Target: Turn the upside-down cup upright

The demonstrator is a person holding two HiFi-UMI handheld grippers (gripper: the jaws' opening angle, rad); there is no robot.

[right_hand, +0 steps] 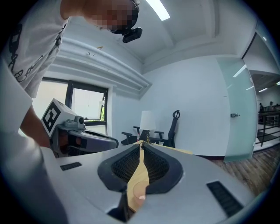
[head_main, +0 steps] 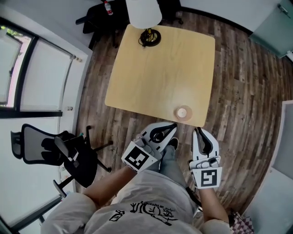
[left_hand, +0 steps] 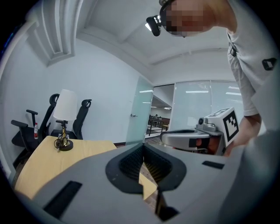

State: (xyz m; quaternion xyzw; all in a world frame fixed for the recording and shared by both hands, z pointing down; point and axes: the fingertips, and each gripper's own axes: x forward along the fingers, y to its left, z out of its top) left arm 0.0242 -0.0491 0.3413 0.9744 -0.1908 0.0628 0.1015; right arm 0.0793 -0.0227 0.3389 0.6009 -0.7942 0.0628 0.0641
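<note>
The upside-down cup is small and pale pink. It stands base up near the front right corner of the light wooden table. Both grippers hover in front of the table's near edge, below the cup in the head view. My left gripper is shut and empty, its tips just short of the edge, left of the cup. My right gripper is shut and empty too, slightly right of the cup. In the right gripper view the cup shows through the slit between the shut jaws. The left gripper view does not show the cup.
A white-shaded lamp with a brass base stands at the table's far edge. A black office chair sits on the wood floor to the left, near the window. More chairs stand behind the table. A glass door is on the right.
</note>
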